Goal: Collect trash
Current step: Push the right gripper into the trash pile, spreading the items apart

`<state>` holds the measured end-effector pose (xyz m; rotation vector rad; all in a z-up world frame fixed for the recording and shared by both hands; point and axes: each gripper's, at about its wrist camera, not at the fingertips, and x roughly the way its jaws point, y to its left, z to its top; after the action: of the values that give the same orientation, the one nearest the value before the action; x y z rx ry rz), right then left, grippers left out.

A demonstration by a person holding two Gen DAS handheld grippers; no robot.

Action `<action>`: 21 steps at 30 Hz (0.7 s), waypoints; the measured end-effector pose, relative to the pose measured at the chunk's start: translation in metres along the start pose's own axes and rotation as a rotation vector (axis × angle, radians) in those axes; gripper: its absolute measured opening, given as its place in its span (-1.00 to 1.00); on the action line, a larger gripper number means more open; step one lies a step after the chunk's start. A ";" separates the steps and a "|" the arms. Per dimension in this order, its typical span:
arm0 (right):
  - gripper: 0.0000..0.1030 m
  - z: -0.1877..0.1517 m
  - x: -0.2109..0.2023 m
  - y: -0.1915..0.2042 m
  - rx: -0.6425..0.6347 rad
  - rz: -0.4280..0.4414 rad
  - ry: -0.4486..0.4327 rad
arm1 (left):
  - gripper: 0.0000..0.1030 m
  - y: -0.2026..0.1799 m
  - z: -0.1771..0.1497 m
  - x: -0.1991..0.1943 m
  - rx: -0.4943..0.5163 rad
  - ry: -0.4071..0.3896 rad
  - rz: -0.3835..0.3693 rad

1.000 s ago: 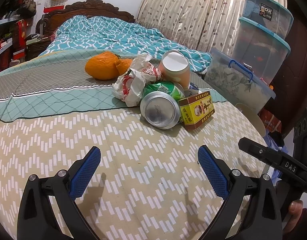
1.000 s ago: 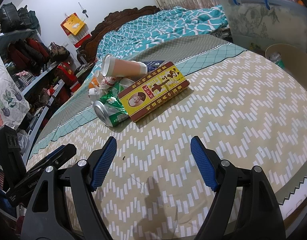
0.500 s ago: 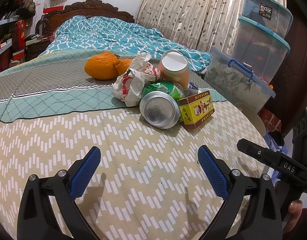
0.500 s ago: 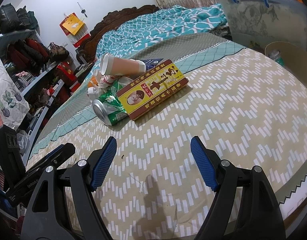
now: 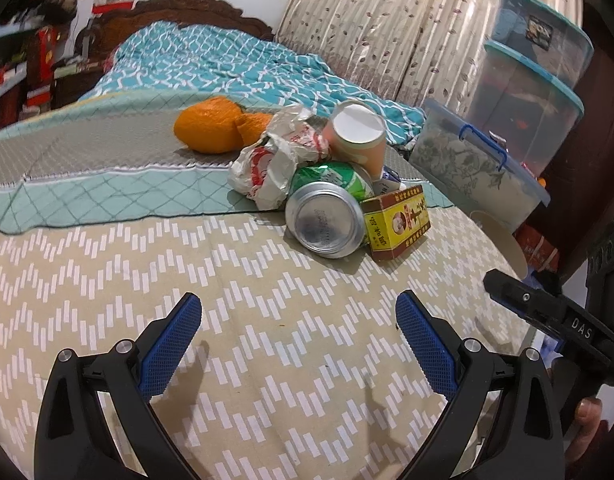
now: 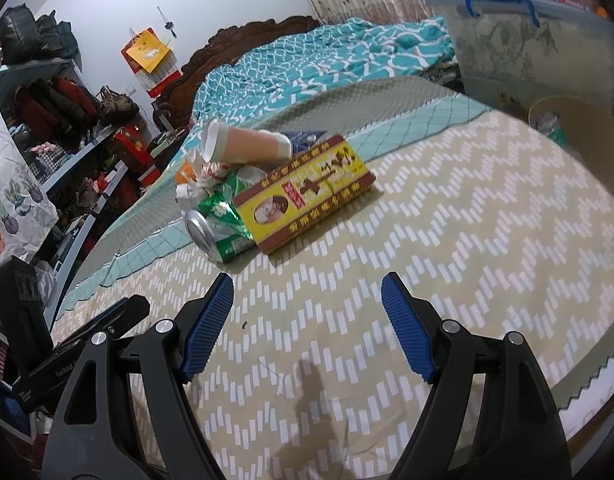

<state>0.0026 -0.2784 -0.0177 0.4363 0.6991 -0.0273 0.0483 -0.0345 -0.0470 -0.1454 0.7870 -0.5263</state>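
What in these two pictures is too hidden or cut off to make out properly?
- Left wrist view: a blue packet behind the green can, mostly hidden under the paper cup.
- Right wrist view: the orange, nearly all covered by the crumpled wrapper.
- Right wrist view: the bin's contents, cut off by its rim and the picture edge.

The bed (image 5: 147, 280) carries a can (image 5: 327, 216), yellow box (image 5: 399, 220), wrapper (image 5: 275, 164), cup (image 5: 359, 136) and orange peel (image 5: 211, 130).
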 end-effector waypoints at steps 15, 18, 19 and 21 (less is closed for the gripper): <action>0.47 0.166 0.131 0.027 -0.116 0.017 0.150 | 0.78 0.004 0.001 -0.002 -0.007 0.002 0.010; 0.47 0.187 0.180 0.017 -0.016 0.035 0.282 | 0.77 0.008 0.000 -0.004 -0.029 0.000 0.013; 0.47 0.189 0.190 0.014 0.016 0.046 0.312 | 0.77 0.010 0.001 -0.005 -0.034 -0.001 0.013; 0.47 0.186 0.211 0.009 0.081 0.072 0.387 | 0.77 0.012 0.002 -0.005 -0.043 -0.001 0.014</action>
<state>0.2815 -0.3186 -0.0204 0.5517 1.0652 0.1000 0.0510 -0.0214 -0.0463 -0.1797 0.7980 -0.4964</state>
